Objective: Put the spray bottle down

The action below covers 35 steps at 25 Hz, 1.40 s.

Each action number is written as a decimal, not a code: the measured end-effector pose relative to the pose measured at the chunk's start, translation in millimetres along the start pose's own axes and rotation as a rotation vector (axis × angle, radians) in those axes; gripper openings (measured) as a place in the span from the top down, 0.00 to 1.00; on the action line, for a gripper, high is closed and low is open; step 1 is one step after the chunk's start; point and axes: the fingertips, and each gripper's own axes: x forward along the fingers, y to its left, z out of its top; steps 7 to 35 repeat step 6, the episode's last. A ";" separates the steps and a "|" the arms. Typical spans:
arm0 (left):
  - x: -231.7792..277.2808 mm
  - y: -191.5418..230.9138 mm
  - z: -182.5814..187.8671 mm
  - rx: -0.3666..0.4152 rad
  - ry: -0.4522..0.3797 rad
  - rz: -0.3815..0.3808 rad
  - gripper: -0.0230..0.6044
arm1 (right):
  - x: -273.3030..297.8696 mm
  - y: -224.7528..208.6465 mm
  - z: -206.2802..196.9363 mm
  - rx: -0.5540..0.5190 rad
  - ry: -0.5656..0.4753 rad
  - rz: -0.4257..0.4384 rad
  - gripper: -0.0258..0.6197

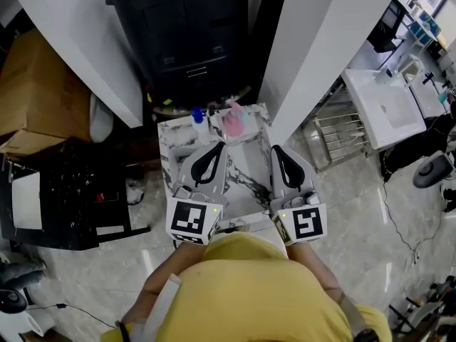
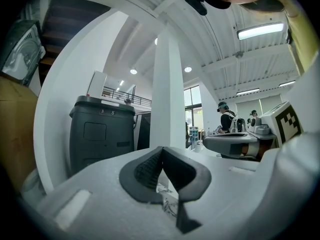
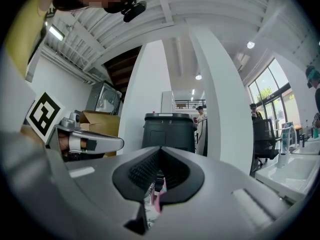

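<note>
A pink spray bottle [image 1: 234, 120] stands upright at the far edge of a small marble-topped table [image 1: 246, 177], apart from both grippers. In the right gripper view a sliver of the pink bottle [image 3: 159, 202] shows below the closed pads. My left gripper [image 1: 221, 145] hovers over the table's left half, shut and holding nothing; in the left gripper view [image 2: 161, 149] its pads meet at the tip. Over the right half, my right gripper [image 1: 275, 148] is also shut and empty, and its pads [image 3: 161, 149] touch. Both point level toward the far side.
A blue-capped item [image 1: 197, 114] stands left of the bottle. A black bin [image 1: 192, 41] sits beyond the table between two white pillars [image 1: 313, 55]. A cardboard box [image 1: 35, 98] and black cart [image 1: 64, 191] are at left, a wire rack [image 1: 338, 137] and white sink [image 1: 388, 109] at right.
</note>
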 end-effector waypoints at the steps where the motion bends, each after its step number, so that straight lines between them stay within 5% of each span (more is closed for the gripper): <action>1: 0.7 -0.4 -0.3 0.000 0.000 -0.001 0.96 | 0.3 -0.3 -0.8 0.000 0.001 0.002 0.96; 35: 4.8 -3.1 -3.6 0.001 0.004 -0.004 0.96 | 0.8 -2.6 -5.5 -0.004 0.009 0.013 0.96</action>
